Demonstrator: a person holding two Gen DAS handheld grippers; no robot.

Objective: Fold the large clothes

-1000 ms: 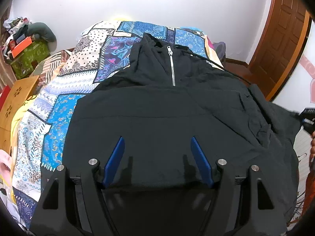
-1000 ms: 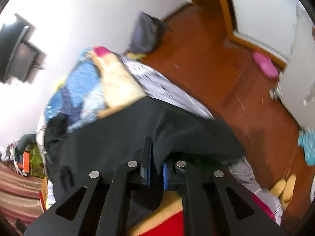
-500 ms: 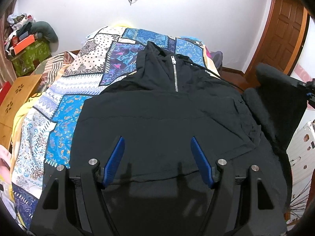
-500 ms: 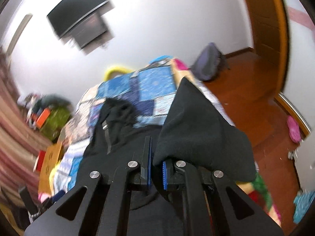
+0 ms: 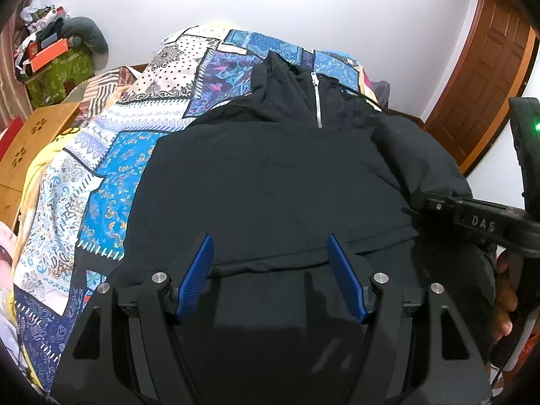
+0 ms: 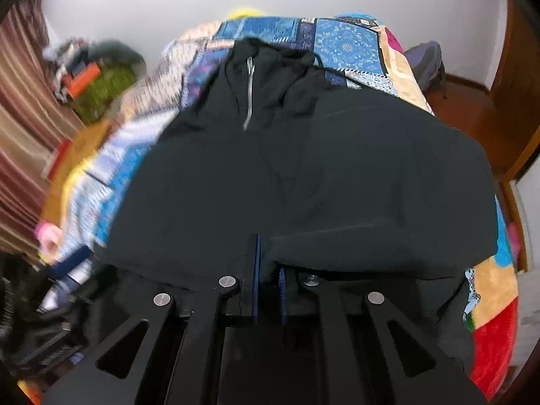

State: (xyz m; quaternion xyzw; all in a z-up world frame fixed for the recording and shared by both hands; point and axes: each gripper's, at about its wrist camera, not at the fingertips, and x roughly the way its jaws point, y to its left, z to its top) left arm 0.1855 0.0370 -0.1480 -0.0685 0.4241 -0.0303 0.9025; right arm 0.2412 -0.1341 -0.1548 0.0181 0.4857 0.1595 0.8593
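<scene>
left gripper (image 5: pixel 270 270) hangs over the near part of the black hooded jacket (image 5: pixel 270 182), blue pads (image 5: pixel 197 275) set wide apart, nothing between them but the cloth lying flat below; not gripping. right gripper (image 6: pixel 268 276) nearly closed, pads a narrow slit apart and just now easing open a little; a fold of black cloth sits in that slit, pinched at the edge of the folded-over sleeve (image 6: pixel 388 195). whether the pads still press hard on it is not fully clear, but the fabric hangs from them. in the left wrist view the right gripper (image 5: pixel 418 202) enters from the right, its black body lettered "das", a green light on the unit behind, a hand (image 5: pixel 504 300) around the handle at the right edge. jacket lies face up on the bed, hood (image 5: pixel 280 77) toward the far wall, silver zipper (image 5: pixel 317 101) running down from the collar, hem near. the right sleeve is drawn in across the right side of the body, forming a thick rounded fold. a drawcord seam crosses the near part between the left pads. under it a patchwork bedspread (image 5: pixel 111 175), blue, white and purple panels, showing on the left and far sides. wooden door (image 5: pixel 486 77) far right; green box with an orange item (image 5: pixel 57 64) far left; low wooden table (image 5: pixel 30 138) at left. right view blurred toward its left.
</scene>
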